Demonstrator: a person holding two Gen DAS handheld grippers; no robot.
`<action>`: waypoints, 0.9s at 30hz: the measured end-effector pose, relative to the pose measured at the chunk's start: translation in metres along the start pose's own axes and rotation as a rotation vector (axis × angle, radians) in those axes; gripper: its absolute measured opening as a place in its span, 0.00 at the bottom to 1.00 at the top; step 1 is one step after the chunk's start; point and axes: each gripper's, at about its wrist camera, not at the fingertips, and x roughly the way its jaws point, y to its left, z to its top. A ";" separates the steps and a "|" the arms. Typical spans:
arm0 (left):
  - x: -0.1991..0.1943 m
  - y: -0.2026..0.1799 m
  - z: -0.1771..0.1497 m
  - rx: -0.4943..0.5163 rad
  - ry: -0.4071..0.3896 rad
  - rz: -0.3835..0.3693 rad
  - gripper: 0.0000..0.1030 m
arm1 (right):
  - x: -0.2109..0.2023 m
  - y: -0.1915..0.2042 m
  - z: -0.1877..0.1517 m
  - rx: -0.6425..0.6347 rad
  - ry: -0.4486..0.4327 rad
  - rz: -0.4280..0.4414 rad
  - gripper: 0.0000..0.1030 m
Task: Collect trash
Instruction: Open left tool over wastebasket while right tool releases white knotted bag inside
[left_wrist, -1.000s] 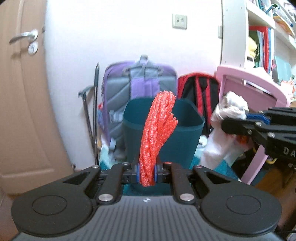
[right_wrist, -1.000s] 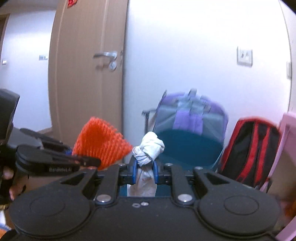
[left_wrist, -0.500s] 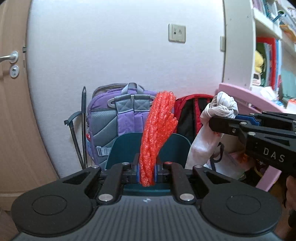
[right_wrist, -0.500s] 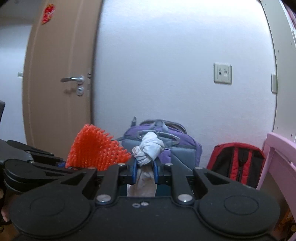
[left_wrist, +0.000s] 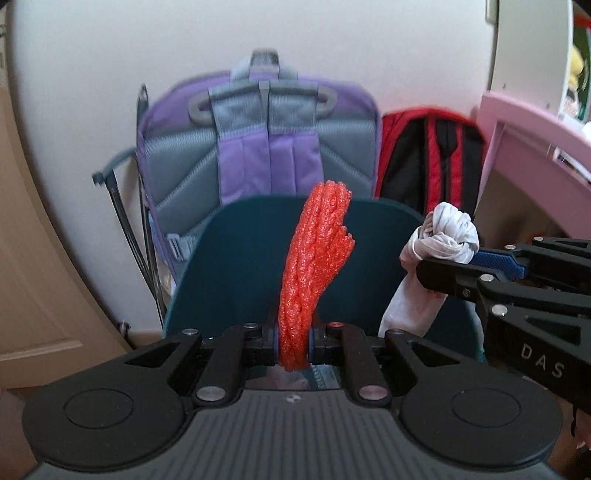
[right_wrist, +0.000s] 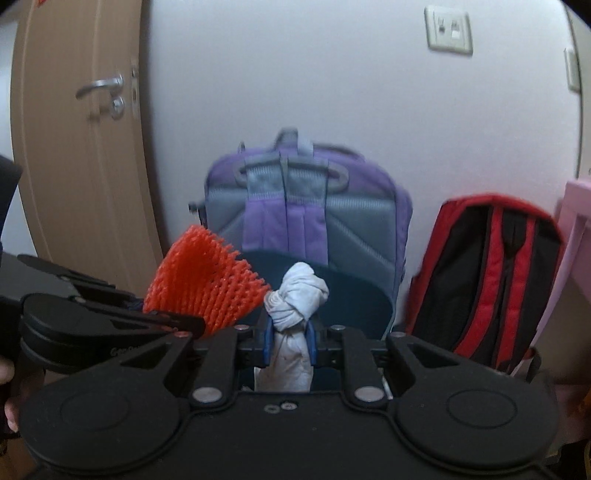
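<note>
Our left gripper (left_wrist: 293, 338) is clamped on the red foam net (left_wrist: 314, 269), the right gripper (right_wrist: 289, 341) pinches the knotted white bag (right_wrist: 295, 299). Both sit right over the teal bin (left_wrist: 236, 266), near its front rim, backpacks (left_wrist: 258, 140) crowding behind it.

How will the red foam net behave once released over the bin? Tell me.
Probably light: the red foam net stands upright above the left gripper from a pinch at its bottom. Likely soft: it is squeezed thin there and fans out above. It may drift rather than drop straight into the bin.
</note>
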 end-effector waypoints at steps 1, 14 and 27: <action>0.007 0.001 0.000 0.003 0.017 -0.003 0.12 | 0.004 0.000 -0.002 -0.002 0.013 0.003 0.18; 0.048 0.007 -0.001 0.008 0.126 -0.049 0.16 | 0.039 -0.006 -0.020 -0.012 0.134 0.050 0.30; 0.032 0.004 -0.001 -0.001 0.087 -0.021 0.65 | 0.028 -0.010 -0.018 -0.015 0.124 0.068 0.46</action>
